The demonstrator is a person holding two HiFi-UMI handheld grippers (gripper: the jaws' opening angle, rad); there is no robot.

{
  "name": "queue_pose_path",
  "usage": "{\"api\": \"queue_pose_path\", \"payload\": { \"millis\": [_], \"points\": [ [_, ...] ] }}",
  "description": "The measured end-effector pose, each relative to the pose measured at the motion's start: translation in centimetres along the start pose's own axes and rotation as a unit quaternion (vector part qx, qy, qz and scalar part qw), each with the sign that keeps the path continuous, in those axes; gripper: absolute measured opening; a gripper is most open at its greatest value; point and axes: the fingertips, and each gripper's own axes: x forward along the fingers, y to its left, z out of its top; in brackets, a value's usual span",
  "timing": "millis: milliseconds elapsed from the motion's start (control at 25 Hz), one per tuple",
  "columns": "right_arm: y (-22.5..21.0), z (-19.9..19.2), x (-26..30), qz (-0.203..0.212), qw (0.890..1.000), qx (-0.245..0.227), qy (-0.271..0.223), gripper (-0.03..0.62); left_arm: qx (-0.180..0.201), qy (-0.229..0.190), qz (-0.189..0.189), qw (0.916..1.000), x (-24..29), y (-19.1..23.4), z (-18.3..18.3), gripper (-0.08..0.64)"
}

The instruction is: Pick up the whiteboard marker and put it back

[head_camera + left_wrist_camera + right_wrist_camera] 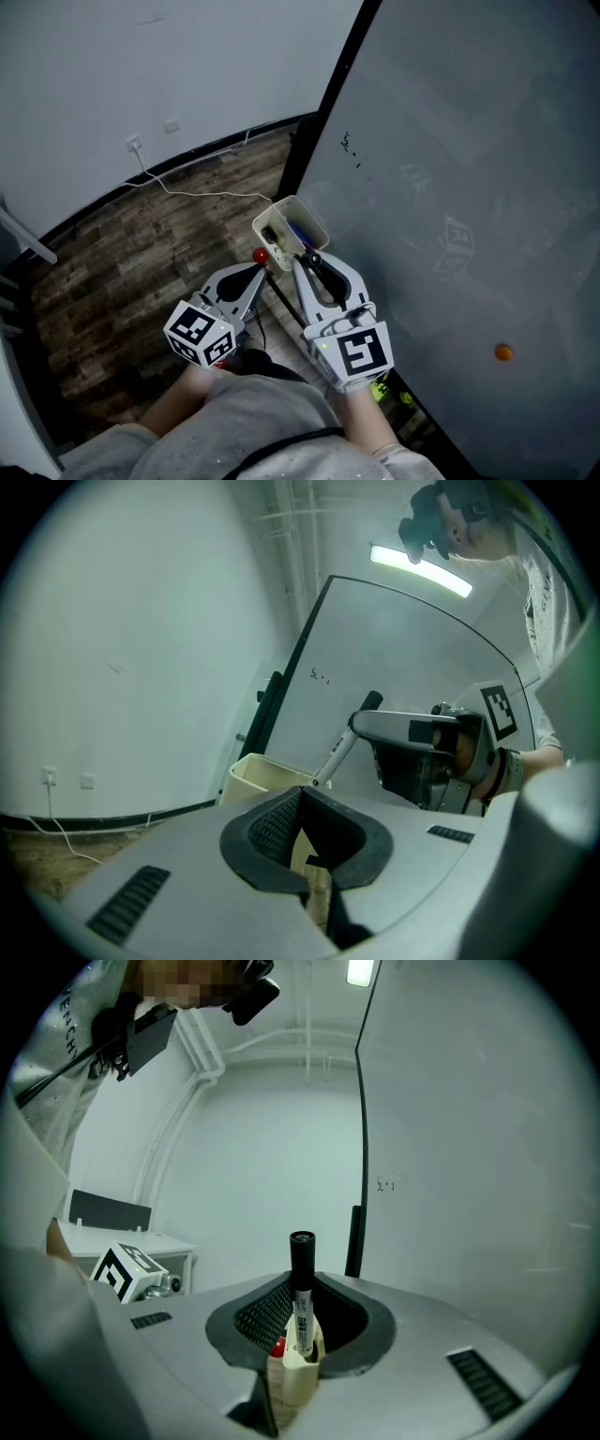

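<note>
The whiteboard marker (301,1288), white with a black cap, stands upright between the jaws of my right gripper (302,1321), which is shut on it. In the head view the right gripper (314,264) holds the marker (313,260) just at the near edge of a cream tray (277,217) fixed to the whiteboard's edge. From the left gripper view the marker (339,749) slants down, its lower end at the tray (262,775). My left gripper (255,274) sits beside it at the left, jaws shut with nothing in them (300,799).
The grey whiteboard (469,187) fills the right side, with small scribbles (349,145) and an orange magnet (503,352). A red object (260,255) lies by the tray. A white cable (206,194) runs over the wood floor from a wall socket (134,143).
</note>
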Motion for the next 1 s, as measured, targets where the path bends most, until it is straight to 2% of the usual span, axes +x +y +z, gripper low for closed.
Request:
{"api": "queue_pose_path", "payload": {
  "millis": [520,1000],
  "points": [
    [0.44,0.85,-0.24,0.001,1.000,-0.008,-0.006,0.077,0.008,-0.003,0.000,1.0000,-0.58,-0.18,0.09,0.011],
    [0.77,0.29,-0.53,0.001,1.000,-0.013,0.015,0.077,0.004,-0.005,0.003,1.0000,-0.86,0.16,-0.45,0.011]
  ]
}}
